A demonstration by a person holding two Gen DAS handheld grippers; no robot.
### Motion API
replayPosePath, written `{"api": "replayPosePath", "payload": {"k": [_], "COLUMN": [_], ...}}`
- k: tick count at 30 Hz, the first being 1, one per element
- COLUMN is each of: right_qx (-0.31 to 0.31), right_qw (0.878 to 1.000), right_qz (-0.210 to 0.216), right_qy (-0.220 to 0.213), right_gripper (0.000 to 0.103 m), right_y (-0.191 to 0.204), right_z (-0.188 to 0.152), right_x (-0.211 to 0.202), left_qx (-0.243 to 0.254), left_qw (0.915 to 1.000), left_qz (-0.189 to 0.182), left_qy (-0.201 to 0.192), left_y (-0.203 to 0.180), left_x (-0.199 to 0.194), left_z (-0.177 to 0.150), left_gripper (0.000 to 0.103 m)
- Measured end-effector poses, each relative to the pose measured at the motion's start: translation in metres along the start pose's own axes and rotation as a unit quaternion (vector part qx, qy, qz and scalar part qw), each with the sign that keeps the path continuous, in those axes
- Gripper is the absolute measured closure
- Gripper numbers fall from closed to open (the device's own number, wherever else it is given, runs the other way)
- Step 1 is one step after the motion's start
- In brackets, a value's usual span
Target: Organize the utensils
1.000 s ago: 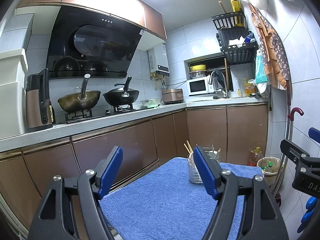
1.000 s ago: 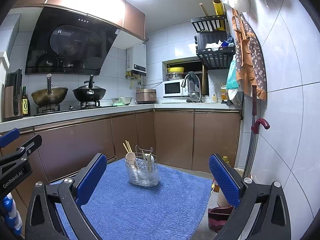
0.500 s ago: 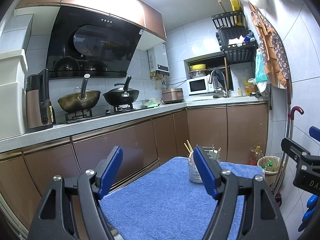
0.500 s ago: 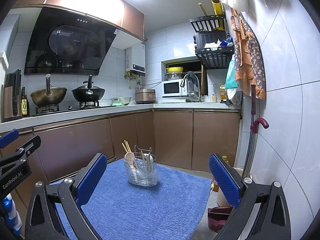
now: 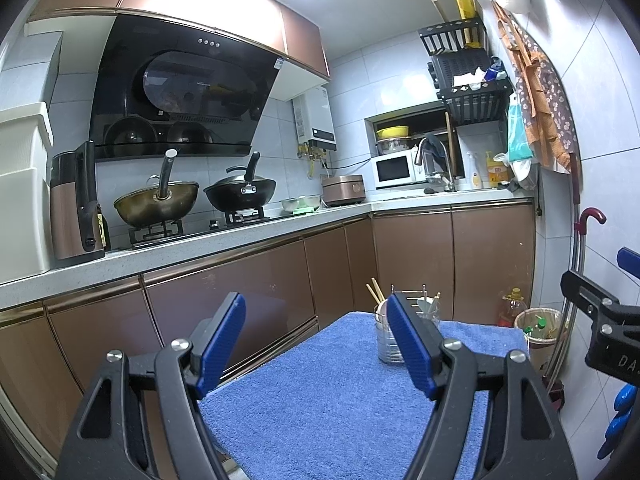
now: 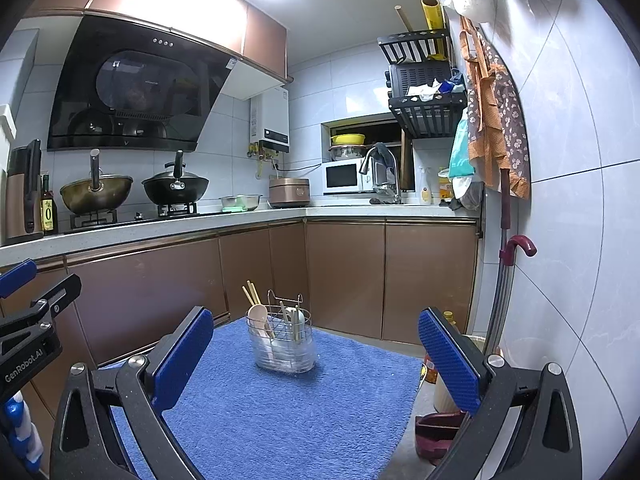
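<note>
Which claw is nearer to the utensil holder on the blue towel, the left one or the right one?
Hard to tell; neither is clearly nearer. The left claw and the right claw both hang open, short of the utensil holder at the far end of the blue towel, touching nothing.

Table draped in blue towel, wire utensil caddy standing upright on the towel's far half, near its far edge

The utensil holder sits partly hidden behind a tong finger; its utensils are too small to identify.
</note>
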State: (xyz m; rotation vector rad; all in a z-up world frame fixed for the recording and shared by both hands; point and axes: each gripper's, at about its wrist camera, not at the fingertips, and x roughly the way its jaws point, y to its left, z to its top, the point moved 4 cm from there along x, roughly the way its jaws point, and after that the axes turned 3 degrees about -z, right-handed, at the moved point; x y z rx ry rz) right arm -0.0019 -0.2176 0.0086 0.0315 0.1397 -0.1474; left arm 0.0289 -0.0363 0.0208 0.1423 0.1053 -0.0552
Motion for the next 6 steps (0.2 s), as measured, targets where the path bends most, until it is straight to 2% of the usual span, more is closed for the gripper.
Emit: {"api": "replayPosePath", "payload": {"k": [6], "right_qx": [-0.001], "right_qw": [1.0], "right_qz": [0.001], "right_qy": [0.0], "right_gripper": [0.0], "right_y": [-0.0012], "right_z": [0.0002], "right_x": [-0.0004], "left_qx": [0.001], "left_qw": [1.0], "left_qz": [-0.002], "left_qy": [0.002], "left_y": [0.0008], "left_x": [0.0], "left_z": [0.0008], "left_gripper": [0.032]}}
